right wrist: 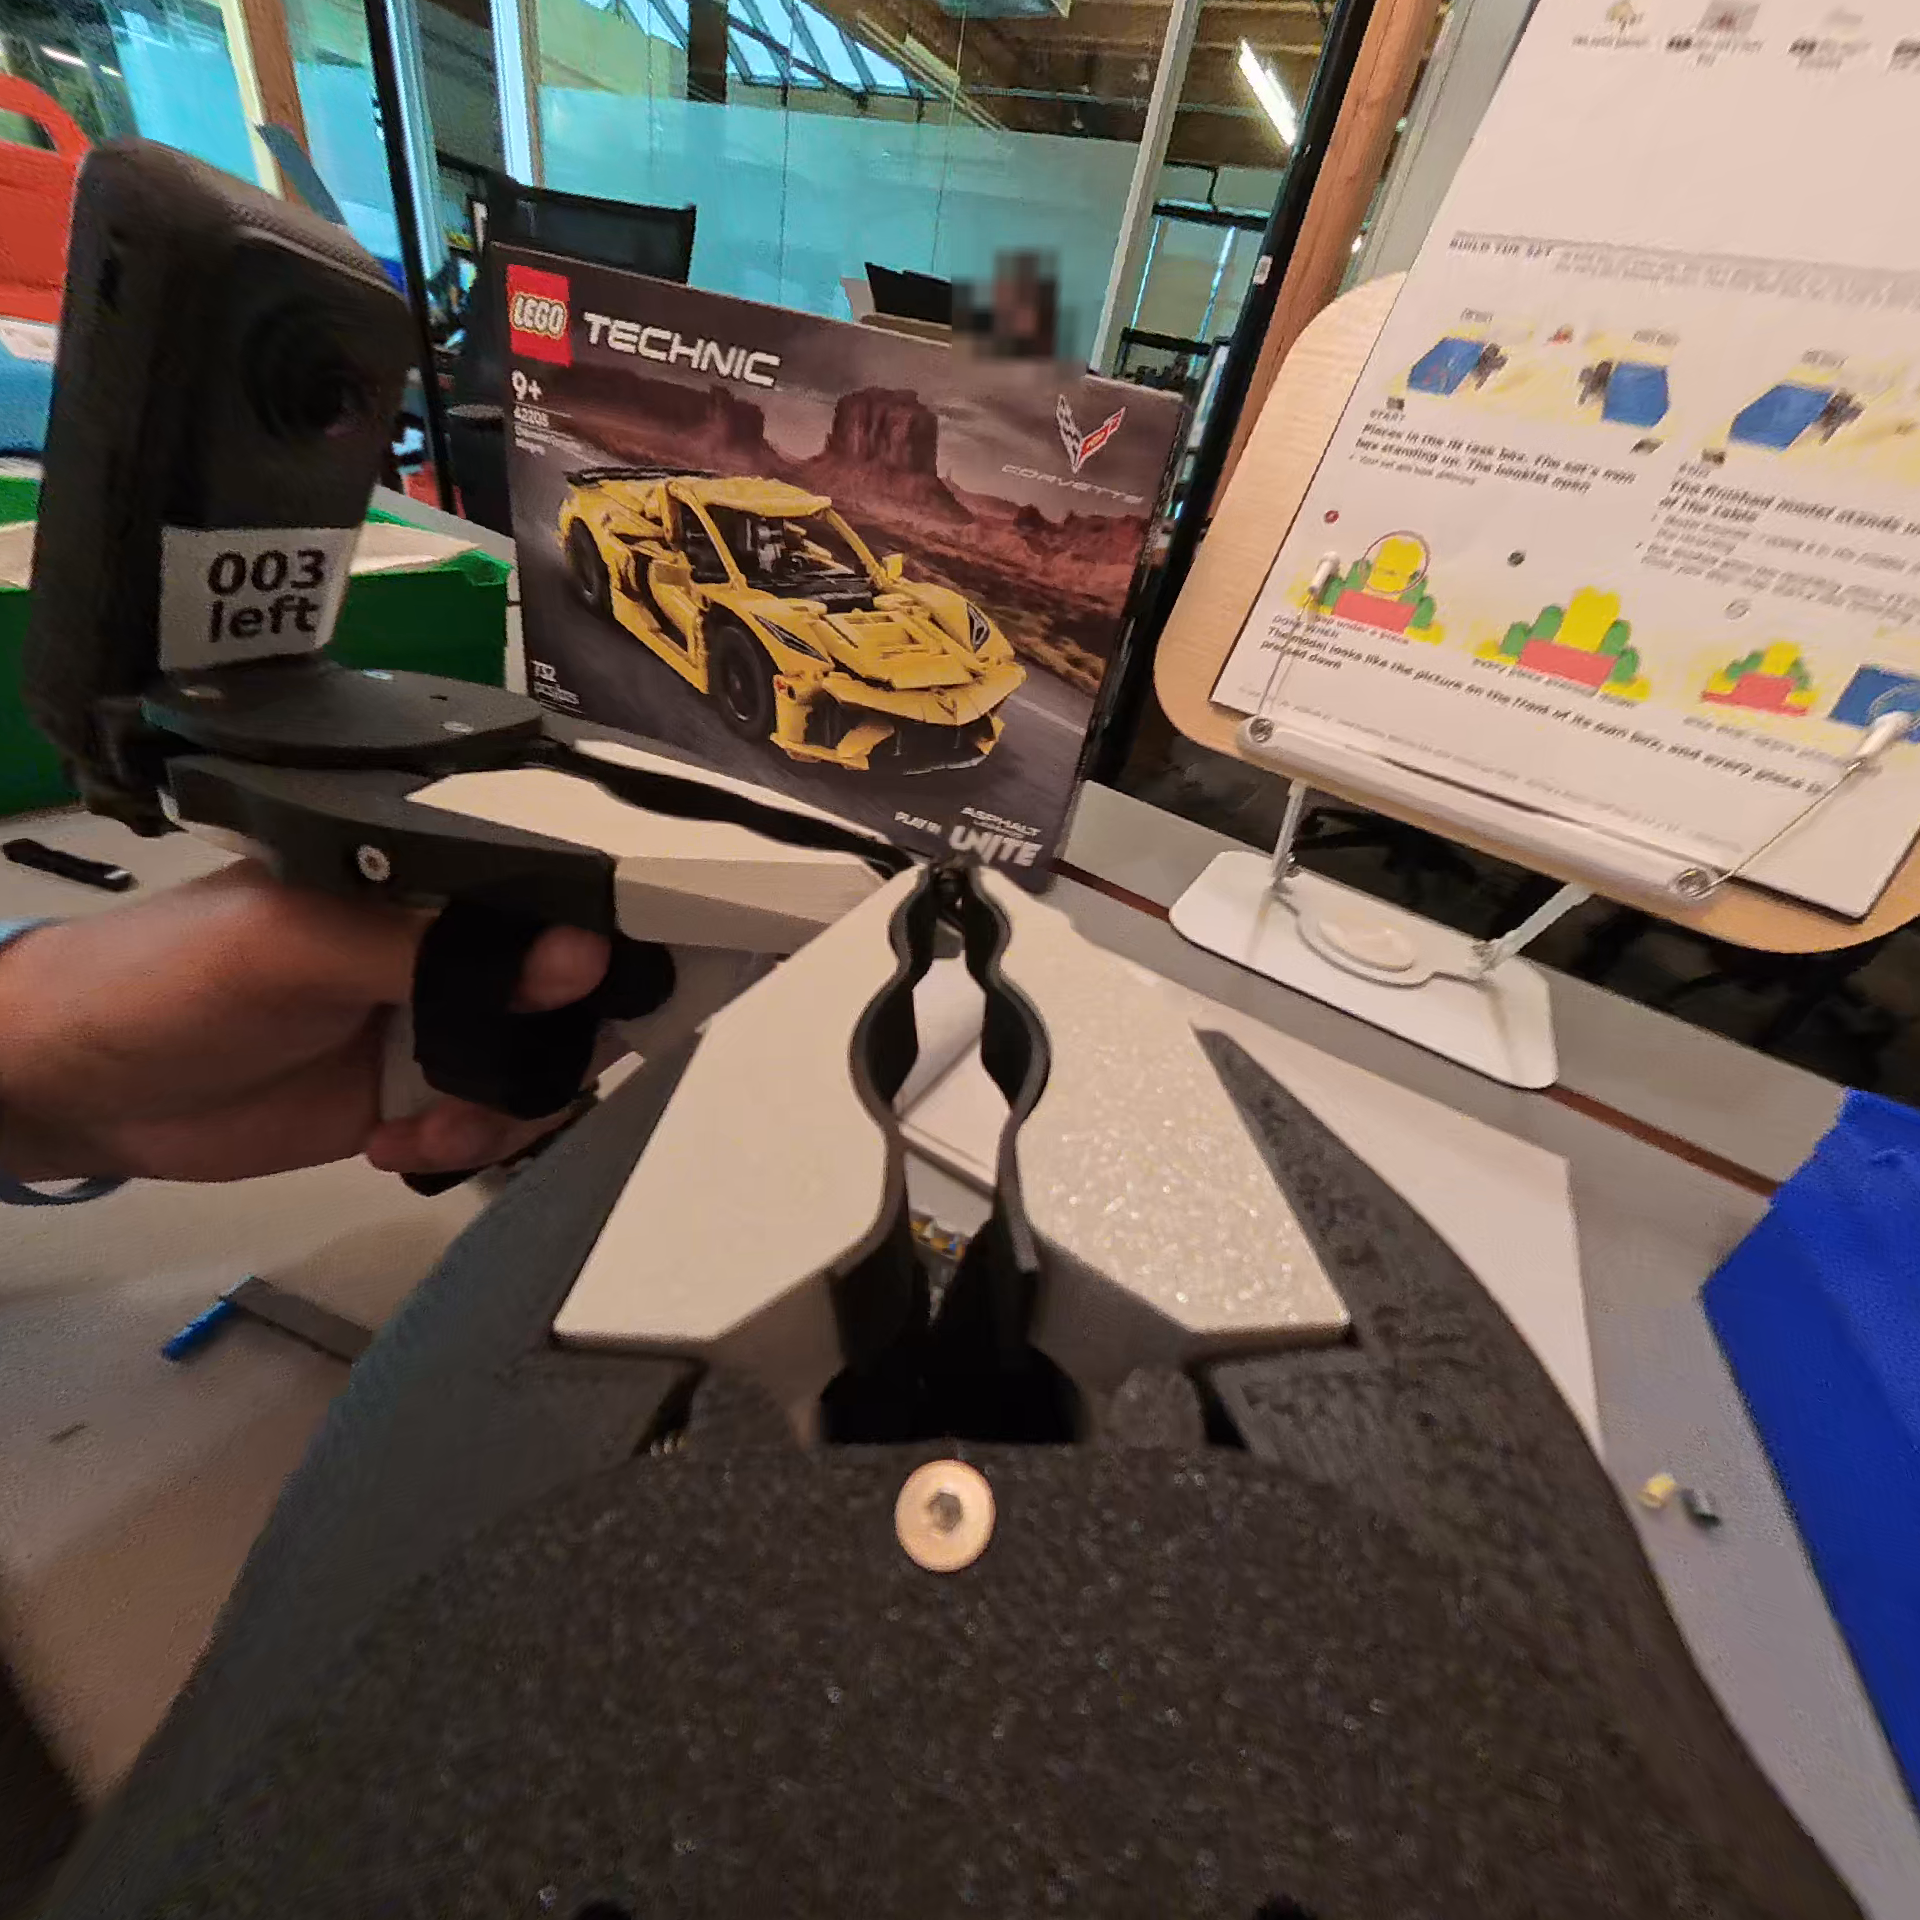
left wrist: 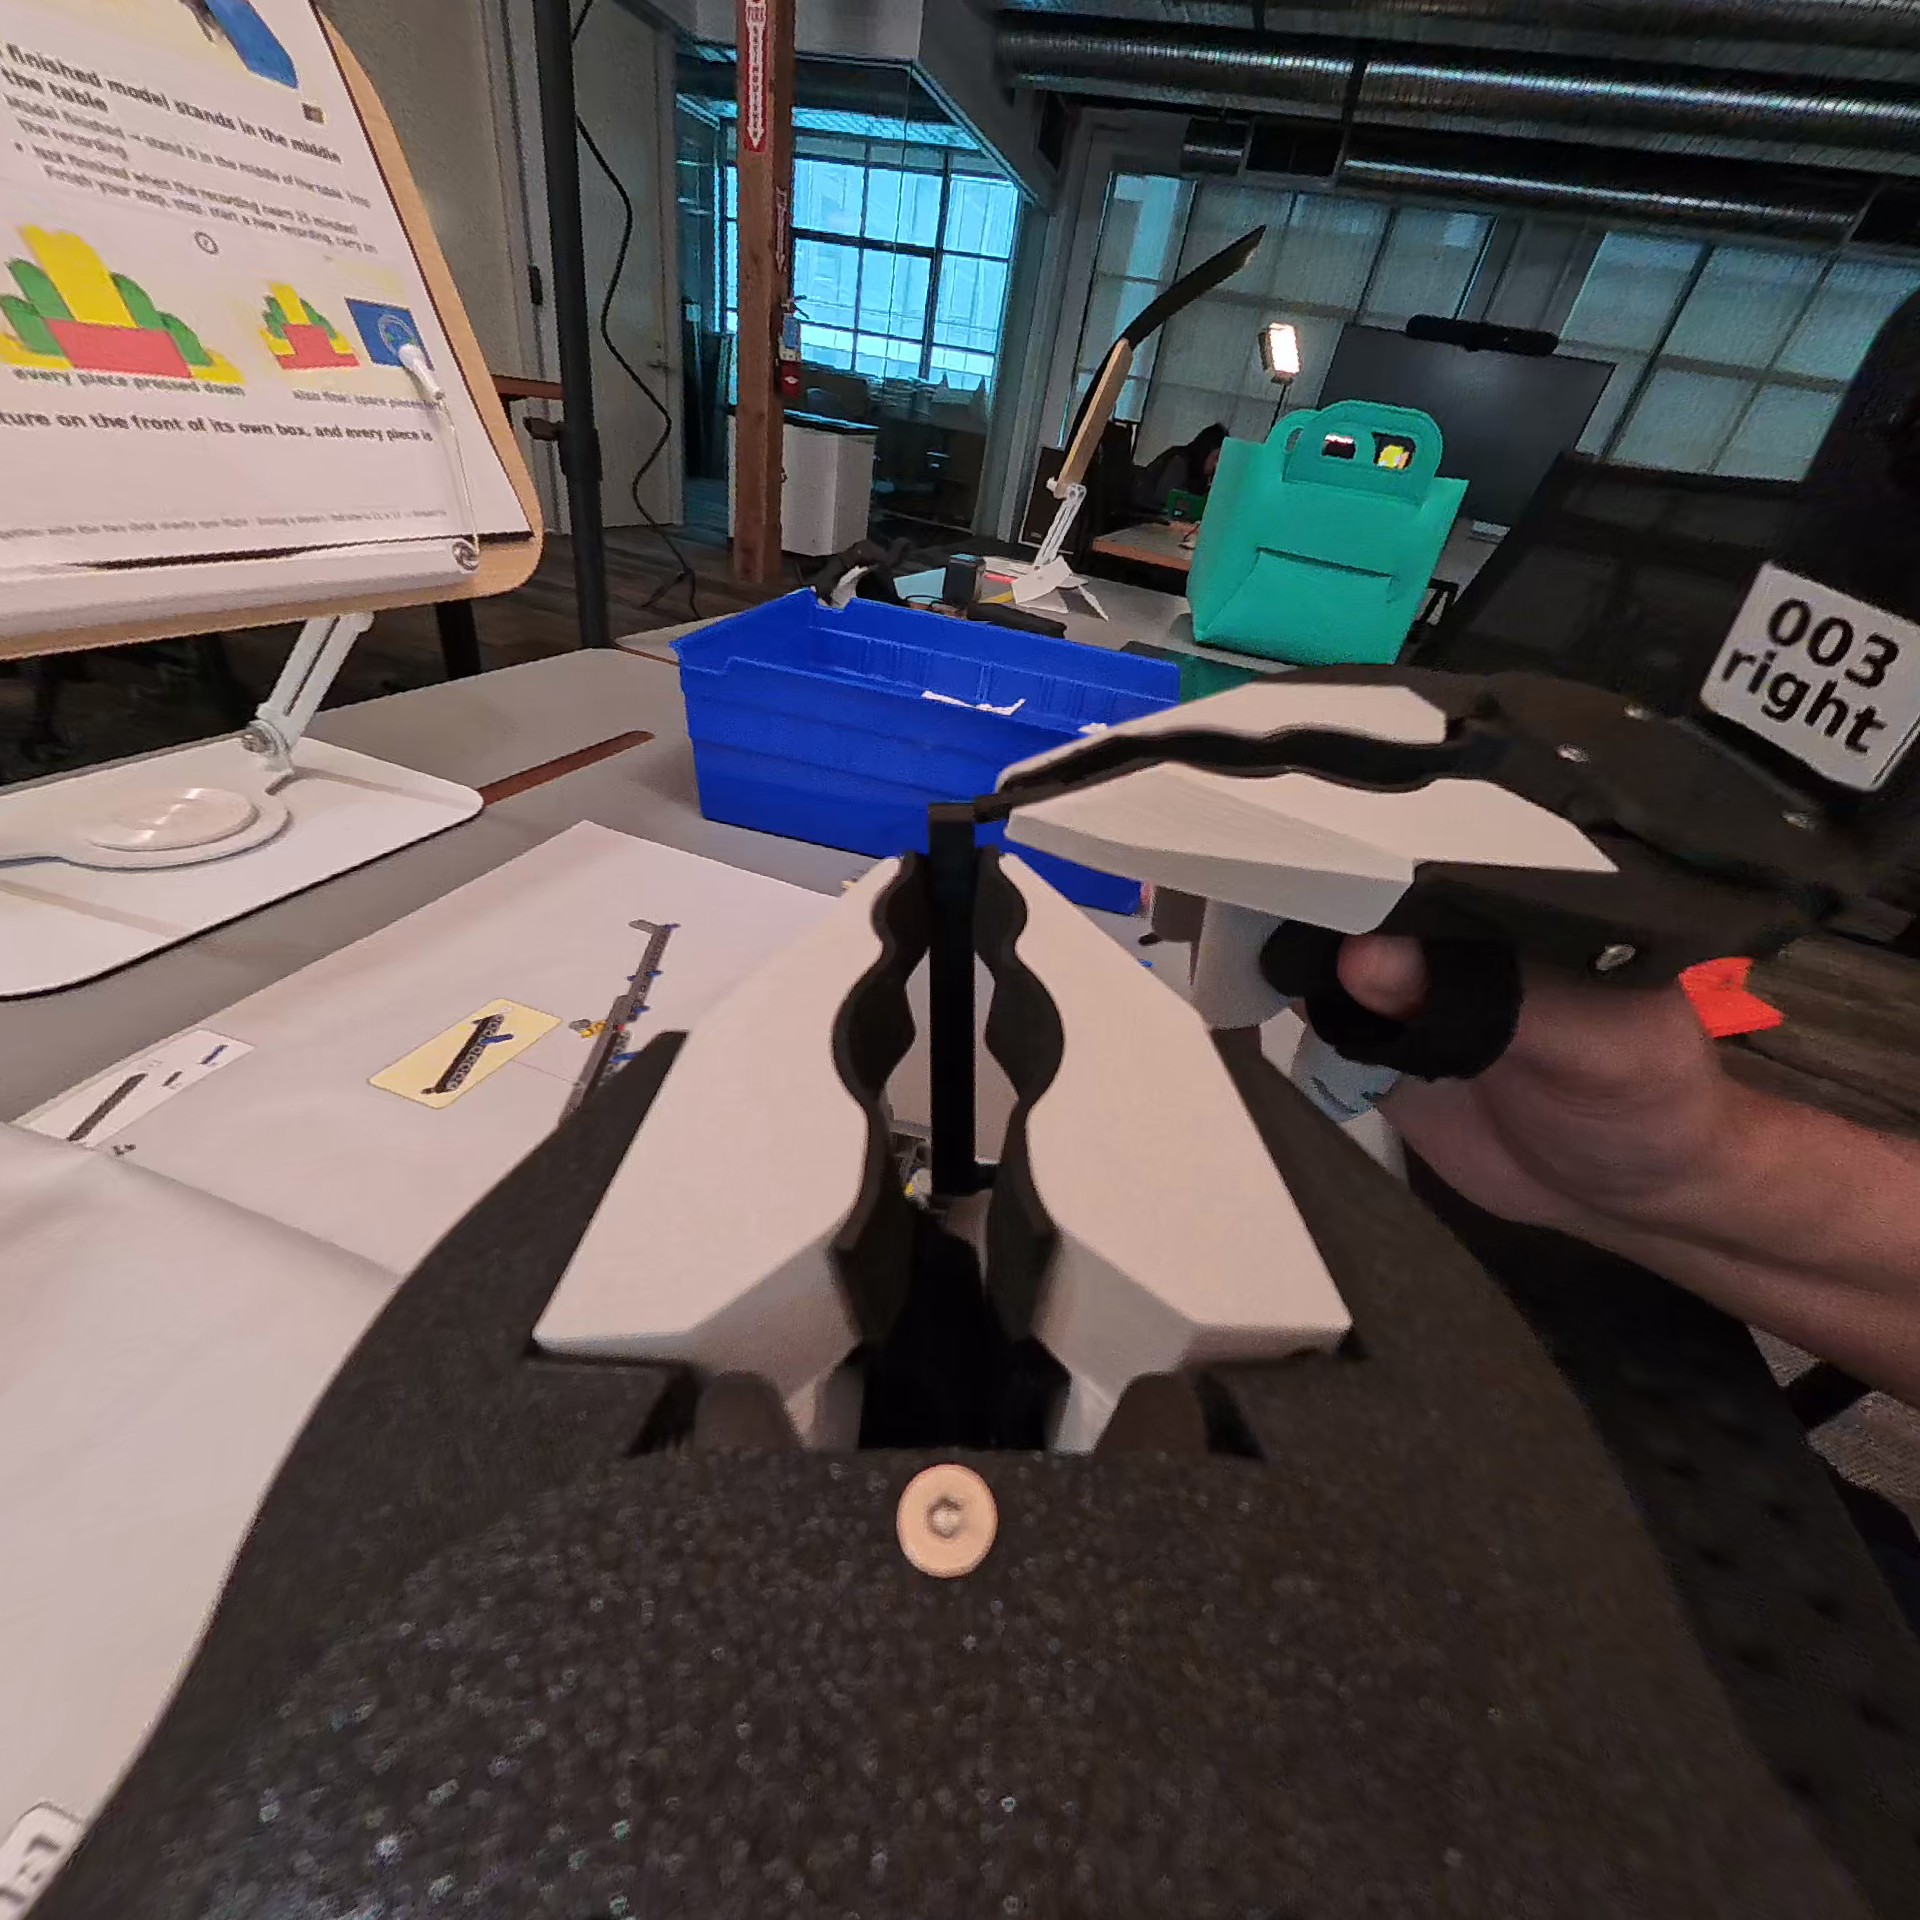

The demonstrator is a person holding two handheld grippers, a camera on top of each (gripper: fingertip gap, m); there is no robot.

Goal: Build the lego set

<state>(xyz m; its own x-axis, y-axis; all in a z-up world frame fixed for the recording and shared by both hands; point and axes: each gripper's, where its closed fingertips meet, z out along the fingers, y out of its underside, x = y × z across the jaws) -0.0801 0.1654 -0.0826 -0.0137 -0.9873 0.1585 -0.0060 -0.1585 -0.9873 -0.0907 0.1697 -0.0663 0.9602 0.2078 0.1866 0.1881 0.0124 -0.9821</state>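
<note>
My left gripper (left wrist: 954, 868) is shut on a long black Lego beam (left wrist: 951, 1018) that runs up between its fingers and sticks out a little past the tips. My right gripper (left wrist: 1000, 808) comes in from the right, held in a hand. It is shut, with its tips at the beam's far end. In the right wrist view my right gripper (right wrist: 945, 883) pinches something small and dark at its tips. The left gripper (right wrist: 899, 857) reaches those tips from the left. I cannot tell whether a separate small piece sits there.
An open instruction booklet (left wrist: 499, 997) lies on the table below. A blue bin (left wrist: 914, 727) stands behind it and also shows at the right (right wrist: 1829, 1351). The set's box (right wrist: 831, 571) stands upright. A document stand (right wrist: 1455, 935) is at the right. Small loose pieces (right wrist: 1678, 1496) and a grey-blue part (right wrist: 260, 1314) lie on the table. My two grippers' fingertips are within a few centimetres of each other.
</note>
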